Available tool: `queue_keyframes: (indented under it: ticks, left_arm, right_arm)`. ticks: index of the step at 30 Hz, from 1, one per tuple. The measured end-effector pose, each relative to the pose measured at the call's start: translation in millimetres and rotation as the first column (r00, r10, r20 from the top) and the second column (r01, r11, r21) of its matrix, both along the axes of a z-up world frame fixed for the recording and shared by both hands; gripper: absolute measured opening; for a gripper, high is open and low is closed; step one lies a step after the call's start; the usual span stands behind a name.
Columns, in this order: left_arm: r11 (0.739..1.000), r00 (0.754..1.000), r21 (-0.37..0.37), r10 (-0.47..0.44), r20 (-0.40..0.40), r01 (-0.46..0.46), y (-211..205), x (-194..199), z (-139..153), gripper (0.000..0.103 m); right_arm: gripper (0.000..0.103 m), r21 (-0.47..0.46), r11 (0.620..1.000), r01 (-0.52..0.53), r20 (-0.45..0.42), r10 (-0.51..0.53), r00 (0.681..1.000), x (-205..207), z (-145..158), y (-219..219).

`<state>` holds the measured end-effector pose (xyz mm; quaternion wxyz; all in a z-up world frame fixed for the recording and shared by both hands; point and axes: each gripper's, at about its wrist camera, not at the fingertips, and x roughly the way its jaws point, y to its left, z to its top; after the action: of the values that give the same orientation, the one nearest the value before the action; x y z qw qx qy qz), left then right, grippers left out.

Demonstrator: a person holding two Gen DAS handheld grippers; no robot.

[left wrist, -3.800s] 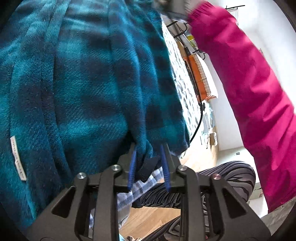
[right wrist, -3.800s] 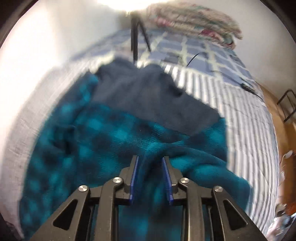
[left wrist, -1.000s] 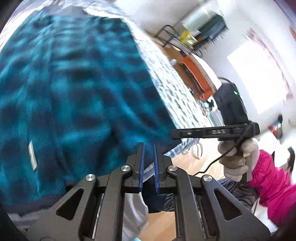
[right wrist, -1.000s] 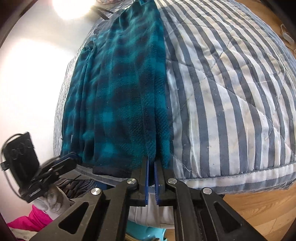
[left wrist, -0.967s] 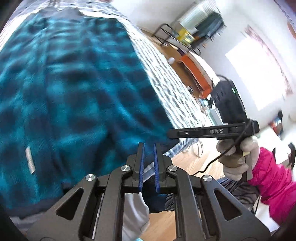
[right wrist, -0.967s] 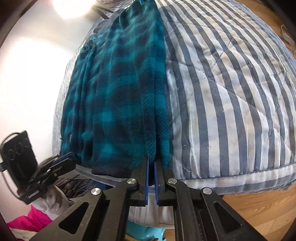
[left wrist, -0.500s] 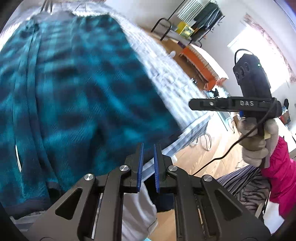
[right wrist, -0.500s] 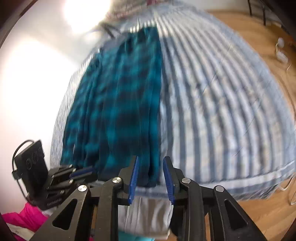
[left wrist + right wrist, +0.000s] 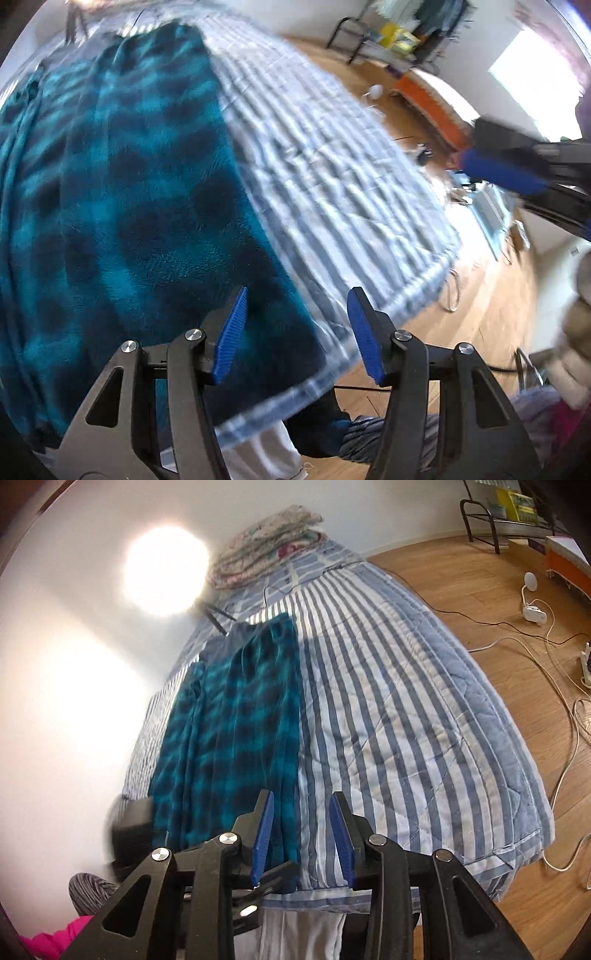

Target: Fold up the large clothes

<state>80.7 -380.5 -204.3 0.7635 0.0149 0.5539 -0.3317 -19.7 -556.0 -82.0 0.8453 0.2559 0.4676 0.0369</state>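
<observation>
Looking past both claws, we find the teal plaid garment (image 9: 236, 716) running lengthwise away from them on the striped bed (image 9: 406, 720). We note the left gripper (image 9: 295, 332) over its near hem, nearer than the right gripper (image 9: 300, 834). Both have just been opening, gripping nothing.

Daylight is flooding both fisheye views, which are bending straight lines toward dark, vignetted corners. In the left wrist view, motion blur is smearing the teal-and-black plaid fleece garment (image 9: 122, 192) and the blue-and-white striped quilt (image 9: 332, 177), while a bright window (image 9: 535, 81) is blowing out to white. The right wrist view is staying sharper, though a round glaring lamp (image 9: 166, 570) is washing out the white wall (image 9: 55, 701).
</observation>
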Motion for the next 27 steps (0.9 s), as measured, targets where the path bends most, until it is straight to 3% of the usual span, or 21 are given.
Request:
queue_keyframes:
  ticks: [2,5,7,8,10,12,17,21,24,27]
  left_arm:
    - [0.999,1.000,0.055,0.000,-0.026,0.002,-7.0,3.0,-13.6,0.057]
    - [0.997,0.999,0.068,-0.029,0.021,0.027,-10.6,-0.8,-15.5,0.057]
    - [0.996,0.998,0.076,-0.043,0.046,0.040,-8.3,-1.9,-16.0,0.044]
    - [0.996,0.998,0.075,-0.041,0.051,0.037,-5.9,-0.6,-16.2,0.024]
    - [1.000,0.999,-0.010,-0.019,-0.029,0.019,11.0,9.8,-16.4,0.011]
    - [0.995,0.993,-0.098,0.018,-0.113,-0.029,28.3,20.8,-14.9,0.009]
    - [0.974,0.989,-0.213,0.047,-0.140,-0.076,58.0,22.8,5.7,0.007]
    - [0.963,0.989,-0.257,0.046,-0.138,-0.081,68.5,24.4,19.9,0.006]
    - [0.959,0.989,-0.271,0.049,-0.137,-0.085,72.9,27.9,27.2,0.006]
    - [0.957,0.989,-0.278,0.047,-0.139,-0.084,78.7,29.6,31.6,0.006]
  right_arm:
    - [0.034,0.016,1.000,0.007,0.011,-0.007,1.000,-0.7,2.4,-3.3]
    - [0.034,0.014,1.000,0.004,0.010,-0.004,1.000,1.6,3.0,-2.9]
    - [0.034,0.017,1.000,0.000,0.007,0.000,1.000,3.5,2.0,-1.6]
    - [0.034,0.020,1.000,-0.004,0.006,0.003,1.000,5.5,1.2,-0.6]
    - [0.035,0.025,1.000,-0.004,0.004,0.004,1.000,9.7,0.1,-0.8]
    - [0.035,0.043,0.999,-0.004,-0.002,0.004,1.000,19.5,-1.9,-0.4]
    - [0.040,0.055,0.998,-0.038,0.005,0.038,0.999,54.9,-2.8,7.7]
    - [0.060,0.000,0.997,-0.072,0.031,0.072,0.997,103.7,-8.1,11.6]
    - [0.061,0.018,0.999,-0.041,0.002,0.041,0.999,145.5,-25.9,1.1]
    - [0.062,0.096,0.995,-0.026,-0.001,0.027,1.000,179.5,-40.9,-9.6]
